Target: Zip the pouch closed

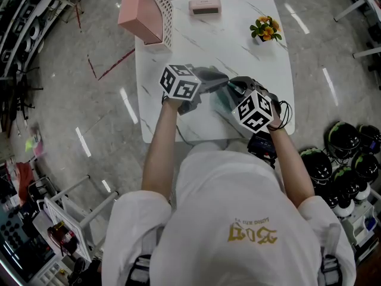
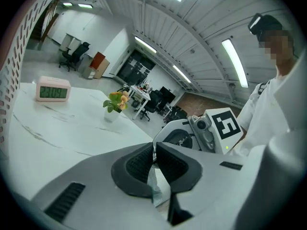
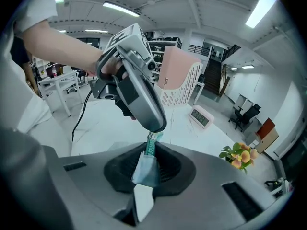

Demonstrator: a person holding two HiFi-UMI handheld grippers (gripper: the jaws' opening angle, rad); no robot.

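Note:
A translucent pouch [image 1: 222, 102] with a teal zipper [image 3: 150, 148] hangs between my two grippers above the white table [image 1: 161, 58]. My left gripper [image 1: 225, 86] reaches in from the left, and its jaws are pinched on the top end of the zipper strip [image 2: 154, 175]. In the right gripper view its tip [image 3: 154, 127] sits right on the teal zipper. My right gripper [image 3: 147, 166] comes in from the right and is shut on the pouch's pale corner [image 3: 144, 171], close to the left gripper. Most of the pouch is hidden by the grippers in the head view.
A pink perforated basket [image 1: 146, 11] stands at the table's far left, a pink digital clock [image 1: 205, 6] at the far middle, and a small pot of yellow flowers [image 1: 266, 30] at the far right. Several helmets [image 1: 333, 159] lie on the floor to the right.

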